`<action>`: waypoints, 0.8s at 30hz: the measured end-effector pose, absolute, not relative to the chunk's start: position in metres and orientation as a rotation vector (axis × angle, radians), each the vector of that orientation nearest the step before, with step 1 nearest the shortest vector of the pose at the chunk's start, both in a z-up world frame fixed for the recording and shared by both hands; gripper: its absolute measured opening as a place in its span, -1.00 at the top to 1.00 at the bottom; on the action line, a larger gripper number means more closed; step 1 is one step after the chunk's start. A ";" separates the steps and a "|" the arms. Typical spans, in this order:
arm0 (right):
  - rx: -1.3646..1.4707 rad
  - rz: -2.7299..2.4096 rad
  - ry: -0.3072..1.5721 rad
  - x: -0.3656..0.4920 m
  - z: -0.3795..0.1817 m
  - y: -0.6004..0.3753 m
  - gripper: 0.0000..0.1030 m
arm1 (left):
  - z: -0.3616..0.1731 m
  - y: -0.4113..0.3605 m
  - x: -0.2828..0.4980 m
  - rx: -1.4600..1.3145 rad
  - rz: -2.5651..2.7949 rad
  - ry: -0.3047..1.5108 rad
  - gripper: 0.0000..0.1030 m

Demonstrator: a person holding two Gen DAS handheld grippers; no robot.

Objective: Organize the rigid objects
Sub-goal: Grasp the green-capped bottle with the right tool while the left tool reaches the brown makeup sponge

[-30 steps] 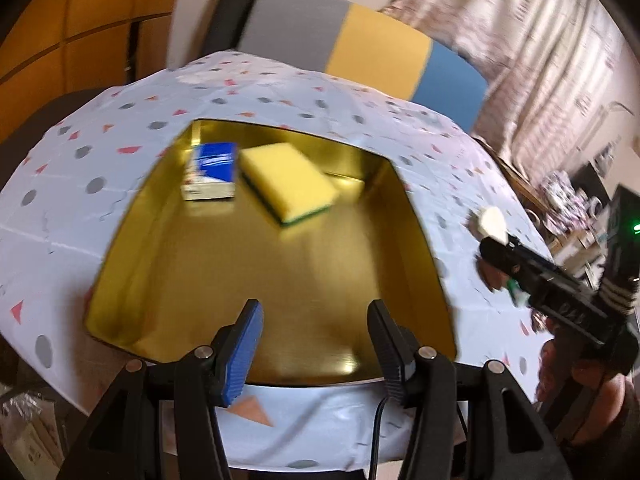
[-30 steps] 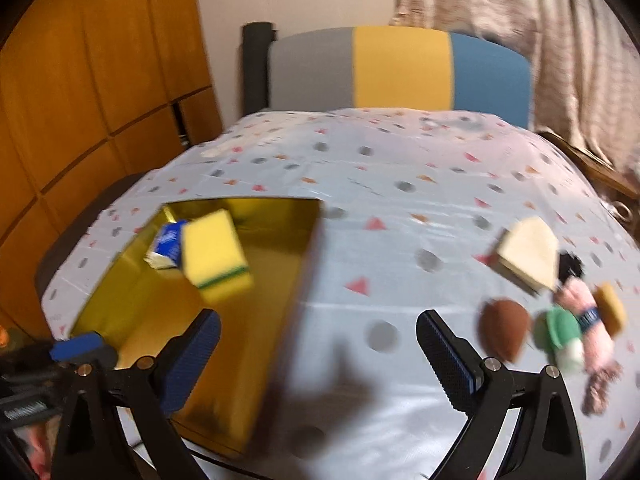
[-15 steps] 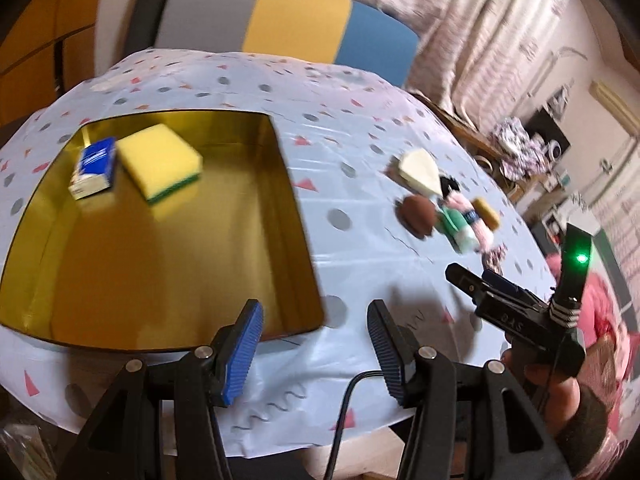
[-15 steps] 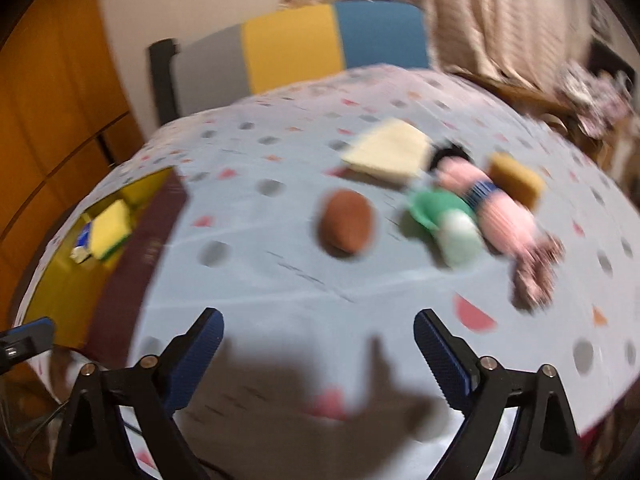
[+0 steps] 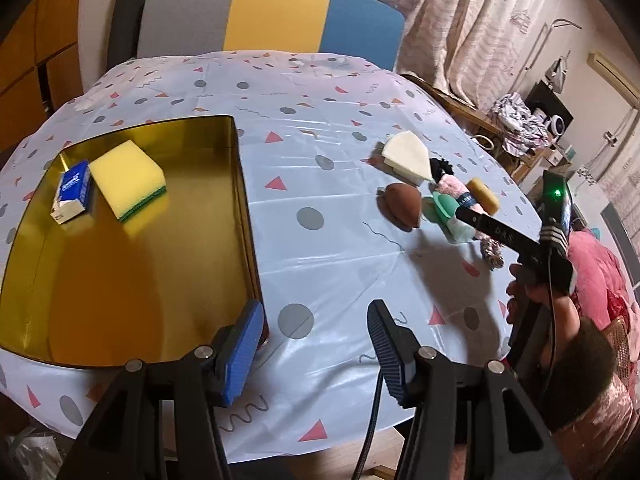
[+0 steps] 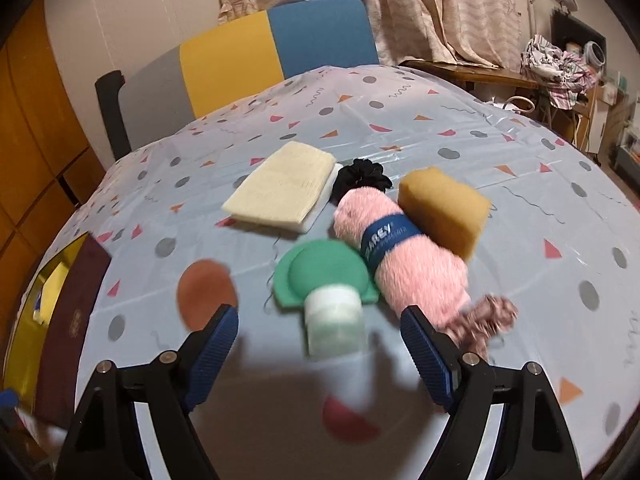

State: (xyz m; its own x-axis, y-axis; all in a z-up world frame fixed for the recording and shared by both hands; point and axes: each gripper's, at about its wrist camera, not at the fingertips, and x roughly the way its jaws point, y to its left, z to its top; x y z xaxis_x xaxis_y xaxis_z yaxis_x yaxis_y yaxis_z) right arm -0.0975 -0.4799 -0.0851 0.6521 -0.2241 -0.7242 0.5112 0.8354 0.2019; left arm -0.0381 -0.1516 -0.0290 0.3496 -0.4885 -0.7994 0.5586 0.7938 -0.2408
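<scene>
A gold tray [image 5: 240,184] on the left of the table holds a yellow sponge [image 5: 127,176] and a small blue-white box [image 5: 72,192]. To the right lies a cluster: a cream wedge sponge [image 6: 280,190], a brown egg-shaped sponge [image 6: 206,292], a green-capped white mushroom-shaped piece [image 6: 326,276], a pink fluffy roll [image 6: 404,256] and a tan sponge [image 6: 444,204]. My right gripper [image 6: 318,320] hangs low over the mushroom piece; its jaws are closing, the white stem lies between them and the pads stand apart from it. My left gripper [image 5: 314,320] stands open and empty by the tray's near right corner.
A black scrunchie [image 6: 362,178] and a brownish-pink scrunchie [image 6: 486,320] lie against the pink roll. A grey, yellow and blue chair back [image 5: 276,16] stands behind the table. A person's hand [image 5: 532,292] carries the right gripper at the table's right edge.
The right gripper swung right from above the tray to the cluster, came down close to it, and its jaws narrowed. The left gripper's view swung right from the tray toward the table's middle.
</scene>
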 end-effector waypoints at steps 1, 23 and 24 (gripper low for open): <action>0.418 -0.429 0.752 -0.093 -0.087 -0.483 -0.60 | -0.028 -0.151 -0.037 0.078 -0.670 1.006 -0.06; 0.492 -0.374 0.706 -0.084 -0.118 -0.504 0.00 | -0.019 -0.222 -0.014 0.188 -0.677 0.990 -0.06; 0.494 -0.371 0.699 -0.085 -0.118 -0.503 0.00 | -0.020 -0.229 -0.011 0.195 -0.680 0.993 -0.06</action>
State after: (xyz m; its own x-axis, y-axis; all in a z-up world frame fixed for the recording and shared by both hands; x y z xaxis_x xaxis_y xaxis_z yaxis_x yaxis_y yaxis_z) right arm -0.0853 -0.5034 -0.1180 0.7087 -0.1592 -0.6873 0.4800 0.8227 0.3045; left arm -0.0114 -0.2290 -0.0200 0.3610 -0.4380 -0.8233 0.6087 0.7795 -0.1478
